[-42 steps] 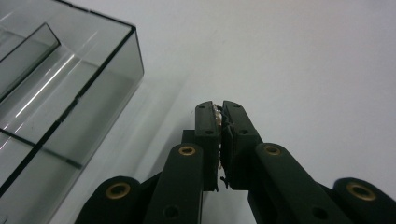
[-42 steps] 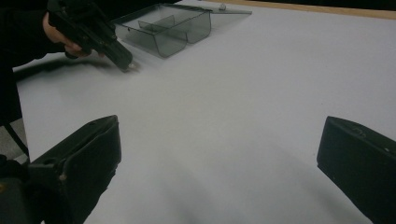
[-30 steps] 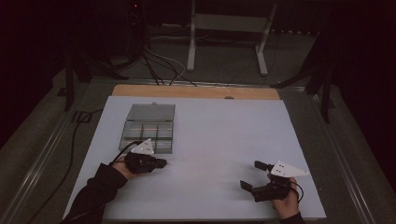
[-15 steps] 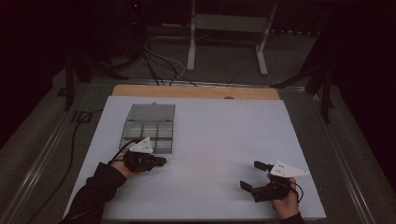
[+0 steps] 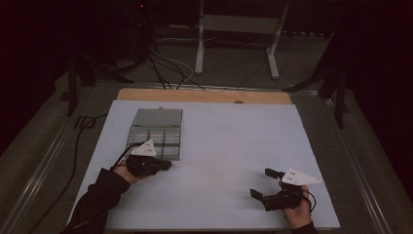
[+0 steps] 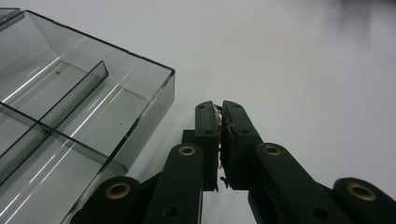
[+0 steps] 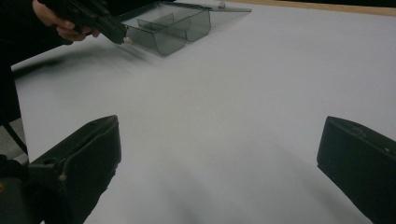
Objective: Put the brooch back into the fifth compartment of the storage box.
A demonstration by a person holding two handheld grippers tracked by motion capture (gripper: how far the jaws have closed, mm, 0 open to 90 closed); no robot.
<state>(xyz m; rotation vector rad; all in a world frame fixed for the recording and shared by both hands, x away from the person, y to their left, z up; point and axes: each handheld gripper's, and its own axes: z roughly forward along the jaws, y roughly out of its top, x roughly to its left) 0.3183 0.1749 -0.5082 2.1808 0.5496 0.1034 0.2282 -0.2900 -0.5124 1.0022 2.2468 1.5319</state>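
High view: white table (image 5: 219, 146), clear divided box (image 5: 157, 134) at left with lid laid back, left gripper (image 5: 168, 165) just beside box's near right corner, right gripper (image 5: 263, 183) well apart at table's near right. Left gripper view, closer: box's (image 6: 84, 116) smoky walls and inner dividers plain, compartments bare, corner just left of jaw tips, not touching; something tiny and pale pinched between the pads, too small to name. Right gripper view, from across the table: box (image 7: 173, 28) far off at upper left, other hand (image 7: 65, 25) and its gripper (image 7: 122, 37) with tips right at box's near wall, contact not clear. Left gripper clenched, jaws pressed together, pointing level, away from its hand (image 5: 127, 170), sleeve coming in from bottom left. Right gripper released, jaws wide apart over bare table, nothing between, held level, hand (image 5: 297, 212) low at near edge.
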